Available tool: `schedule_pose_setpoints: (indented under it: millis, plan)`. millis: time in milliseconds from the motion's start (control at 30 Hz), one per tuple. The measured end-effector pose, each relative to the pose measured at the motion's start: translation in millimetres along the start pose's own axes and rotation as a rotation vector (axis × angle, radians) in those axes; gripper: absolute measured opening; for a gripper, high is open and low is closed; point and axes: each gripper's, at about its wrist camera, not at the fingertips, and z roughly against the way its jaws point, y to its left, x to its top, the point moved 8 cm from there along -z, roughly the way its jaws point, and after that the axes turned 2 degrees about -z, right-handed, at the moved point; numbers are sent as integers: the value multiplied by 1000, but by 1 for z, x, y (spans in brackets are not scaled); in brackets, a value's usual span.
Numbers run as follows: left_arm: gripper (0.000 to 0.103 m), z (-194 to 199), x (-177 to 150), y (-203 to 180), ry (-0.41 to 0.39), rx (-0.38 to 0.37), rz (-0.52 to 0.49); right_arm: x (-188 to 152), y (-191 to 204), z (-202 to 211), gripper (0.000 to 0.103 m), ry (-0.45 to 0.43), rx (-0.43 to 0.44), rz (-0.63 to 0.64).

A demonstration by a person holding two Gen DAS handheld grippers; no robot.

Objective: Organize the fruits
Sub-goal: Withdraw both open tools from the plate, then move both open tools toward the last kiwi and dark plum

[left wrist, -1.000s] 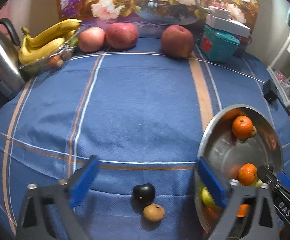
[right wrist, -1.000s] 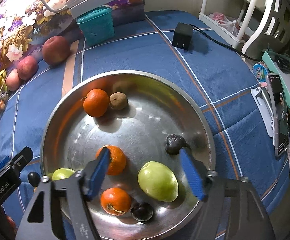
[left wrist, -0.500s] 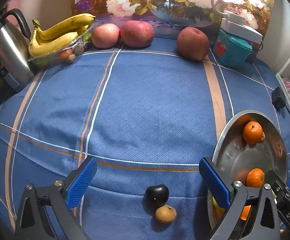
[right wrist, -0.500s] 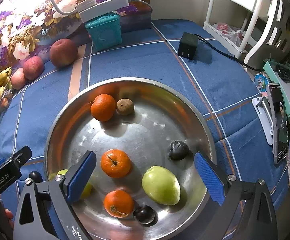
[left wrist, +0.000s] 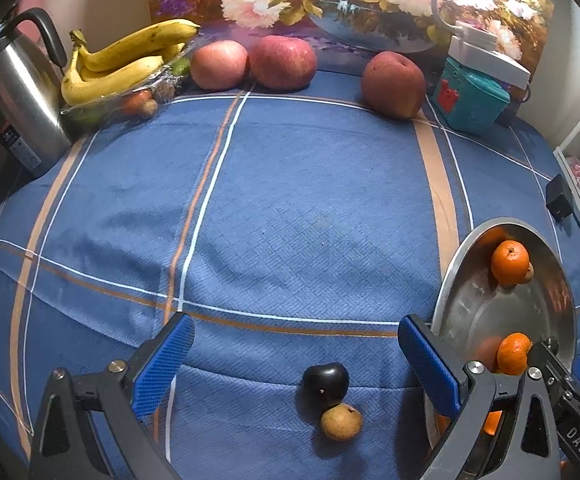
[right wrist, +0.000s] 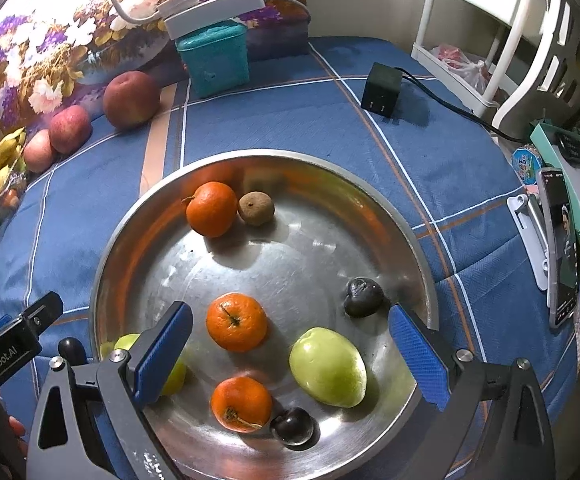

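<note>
My right tongs [right wrist: 290, 344] stand wide apart and empty over the metal bowl [right wrist: 369, 172], the middle tangerine [right wrist: 236, 322] lying loose between the blue pads with neither pad touching it. Two more tangerines sit in the bowl, one at 11 o'clock [right wrist: 211, 209] beside a small brown fruit [right wrist: 256, 208], one at 6 o'clock [right wrist: 241, 404] touching a dark plum [right wrist: 292, 426]. A green apple [right wrist: 327, 367] lies at 5 o'clock, another dark plum [right wrist: 363, 297] at 3 o'clock.

My left tongs [left wrist: 295, 354] are also spread open, holding nothing, above the blue cloth-covered surface [left wrist: 290, 208]. Just beyond them, at 6 o'clock in that view, a black plum [left wrist: 325, 380] touches a small tan pear [left wrist: 341, 421]; I judge these are what remains to collect.

Both look light, round and smooth, so they will roll. I would take the plum across its widest part, gently, since the skin probably bruises. The pear's stem end is hard to make out at this edge of the lens, so I would grip its belly.
</note>
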Motion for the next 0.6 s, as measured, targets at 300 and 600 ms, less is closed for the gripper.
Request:
schedule_pose_setpoints:
  millis: [300, 600]
  plan:
    - [103, 8, 0, 25, -15, 18, 37, -4, 12, 1, 99, 21, 25, 24]
    - [103, 25, -1, 63, -50, 71, 60, -7, 41, 8, 99, 28, 49, 79]
